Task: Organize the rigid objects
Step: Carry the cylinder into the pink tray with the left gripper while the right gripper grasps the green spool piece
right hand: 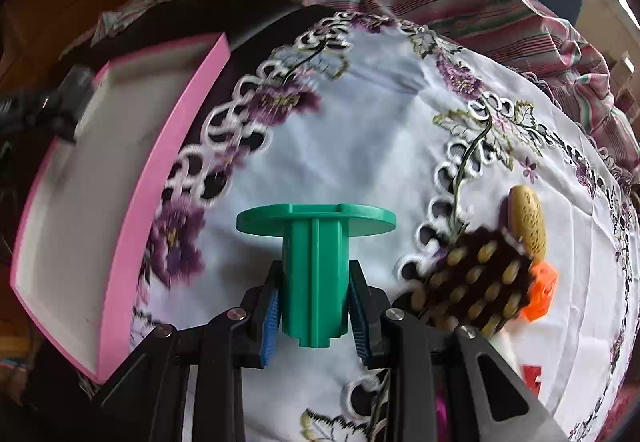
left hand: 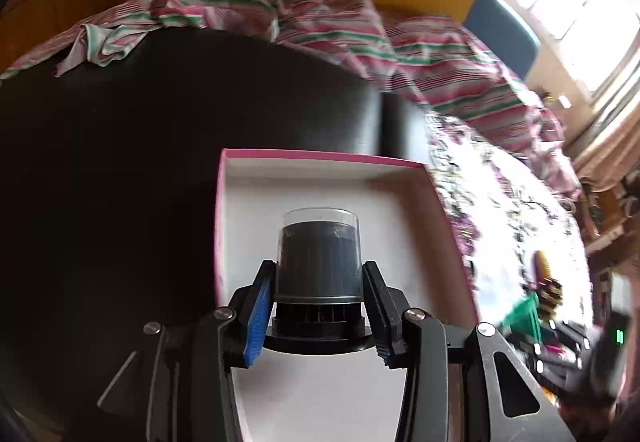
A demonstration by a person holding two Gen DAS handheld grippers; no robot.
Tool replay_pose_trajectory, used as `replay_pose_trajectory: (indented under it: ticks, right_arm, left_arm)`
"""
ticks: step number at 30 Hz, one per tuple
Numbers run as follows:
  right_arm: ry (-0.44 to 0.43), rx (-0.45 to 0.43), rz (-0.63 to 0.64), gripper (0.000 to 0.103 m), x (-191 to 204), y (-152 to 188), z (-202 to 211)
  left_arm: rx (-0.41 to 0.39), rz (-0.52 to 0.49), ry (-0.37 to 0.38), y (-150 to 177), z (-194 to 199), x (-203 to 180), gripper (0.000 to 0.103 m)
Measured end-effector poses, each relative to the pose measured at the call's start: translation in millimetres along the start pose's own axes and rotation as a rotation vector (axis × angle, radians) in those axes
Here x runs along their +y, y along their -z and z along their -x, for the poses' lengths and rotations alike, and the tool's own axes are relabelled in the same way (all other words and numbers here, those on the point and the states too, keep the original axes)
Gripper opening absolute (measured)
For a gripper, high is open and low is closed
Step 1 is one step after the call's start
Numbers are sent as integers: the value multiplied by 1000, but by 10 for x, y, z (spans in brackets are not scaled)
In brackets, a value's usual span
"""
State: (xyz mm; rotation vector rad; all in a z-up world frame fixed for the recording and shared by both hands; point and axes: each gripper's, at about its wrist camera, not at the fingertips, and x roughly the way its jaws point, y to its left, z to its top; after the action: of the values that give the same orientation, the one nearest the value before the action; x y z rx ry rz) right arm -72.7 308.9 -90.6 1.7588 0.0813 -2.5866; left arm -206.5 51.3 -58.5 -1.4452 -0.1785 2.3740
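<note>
Left gripper (left hand: 319, 296) pinches a dark cylindrical container (left hand: 319, 258) with a clear cap – both pads sit on its sides, just above its black ribbed base. It hangs over the white floor of an open pink-rimmed box (left hand: 400, 202), roughly mid-box, nearer the near end. Whether the base touches the floor I can't tell.

Right gripper (right hand: 315, 302) is clamped on the stem of a green plastic spool (right hand: 314, 270), with the round flange at the far end, away from the jaws. It's held over the white embroidered tablecloth (right hand: 360, 146), right of the box.

Just right of the right gripper: a dark brown block studded with tan pegs (right hand: 476, 286), blurred. An orange plastic piece (right hand: 540, 290) touches its right edge. A tan oval object (right hand: 528, 222) lies just beyond the block.

The pink box (right hand: 132, 226) sits at the cloth's left edge, on a black surface (left hand: 160, 162). In the right wrist view the left gripper shows faintly over the box's far-left corner.

Far side: a rumpled pink, green and white striped cloth (left hand: 320, 14), with yellow and blue panels behind it. A bright window (left hand: 580, 2) sits far right.
</note>
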Motion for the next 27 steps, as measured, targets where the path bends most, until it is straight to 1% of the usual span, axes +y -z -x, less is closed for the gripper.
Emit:
replay_pose_trajectory:
  ticks: [2, 6, 9, 12, 14, 15, 17, 18, 21, 27]
  right_arm:
    - [3, -21, -4, 29, -4, 42, -14]
    - [-36, -40, -31, 29, -68, 88, -3]
    - [-47, -52, -28, 29, -86, 92, 0]
    - [-38, -54, -13, 30, -71, 52, -23]
    - [-38, -57, -13, 30, -77, 46, -34]
    - [-39, -57, -11, 30, -81, 51, -34]
    - [-40, -57, -12, 30, -84, 48, -35]
    - [-39, -58, -8, 30, -87, 52, -33]
    - [-37, -59, 6, 30, -86, 67, -31]
    - [-37, -64, 4, 30, -84, 87, -26]
  left_arm:
    - [13, 4, -33, -26, -79, 24, 44]
    - [38, -28, -85, 17, -170, -24, 44]
    - [10, -48, -114, 87, -146, -52, 45]
    - [12, -50, -150, 109, -193, -75, 51]
    - [4, -55, -152, 127, -165, -101, 54]
    - [-6, -62, -154, 136, -132, -113, 55]
    - [-39, -83, -170, 182, -11, -153, 61]
    - [-55, -92, -176, 206, 54, -164, 62]
    - [-91, -105, -189, 327, 246, -201, 62]
    - [-130, -123, -201, 733, 534, -333, 62]
